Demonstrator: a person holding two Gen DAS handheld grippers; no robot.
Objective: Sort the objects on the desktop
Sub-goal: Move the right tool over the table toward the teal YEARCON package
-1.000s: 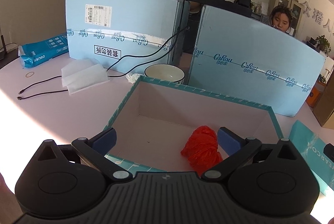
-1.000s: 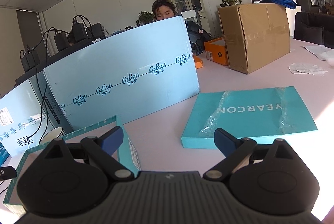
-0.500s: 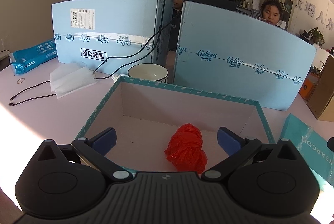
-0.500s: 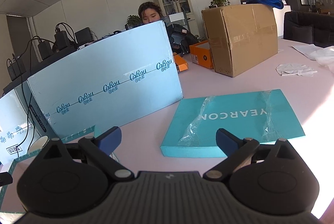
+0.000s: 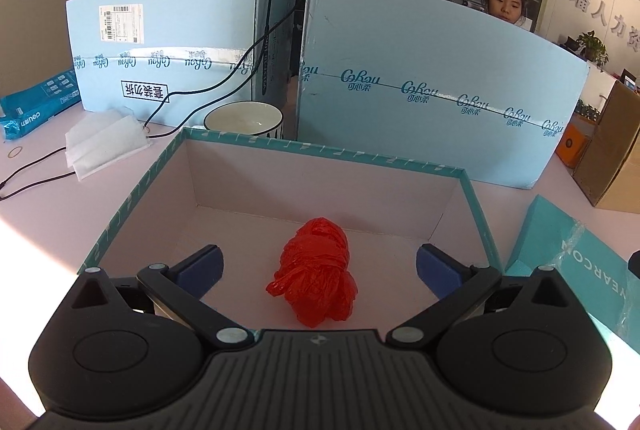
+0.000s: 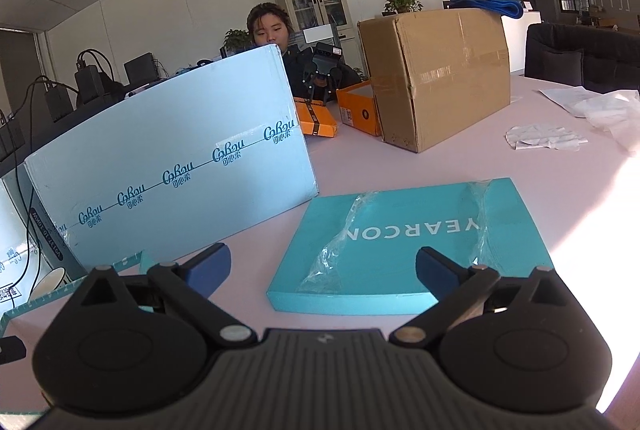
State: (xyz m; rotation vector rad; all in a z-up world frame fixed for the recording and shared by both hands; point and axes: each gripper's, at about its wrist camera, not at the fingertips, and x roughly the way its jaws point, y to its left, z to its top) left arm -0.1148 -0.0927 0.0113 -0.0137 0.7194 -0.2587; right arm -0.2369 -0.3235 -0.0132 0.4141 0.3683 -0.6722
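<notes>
Pink desk, red bag point(image 5: 316, 272) in teal-rimmed box point(image 5: 328, 149), between wide-spread left hand-held gripper point(image 5: 319, 268) fingers.

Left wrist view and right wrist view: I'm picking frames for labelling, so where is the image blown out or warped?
Left wrist view: sunlight overexposes the table at lower left; fisheye bows the blue panels; the red bag stays sharp. Right wrist view: glare whitens the table's right edge, straight lines curve.

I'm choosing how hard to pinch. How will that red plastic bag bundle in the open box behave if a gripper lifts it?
The red plastic bag bundle looks crinkled and knotted, so it will likely squash rather than resist. It probably weighs little for its bulk. Its glossy film may slip, and loose folds could trail toward the box floor.
</notes>
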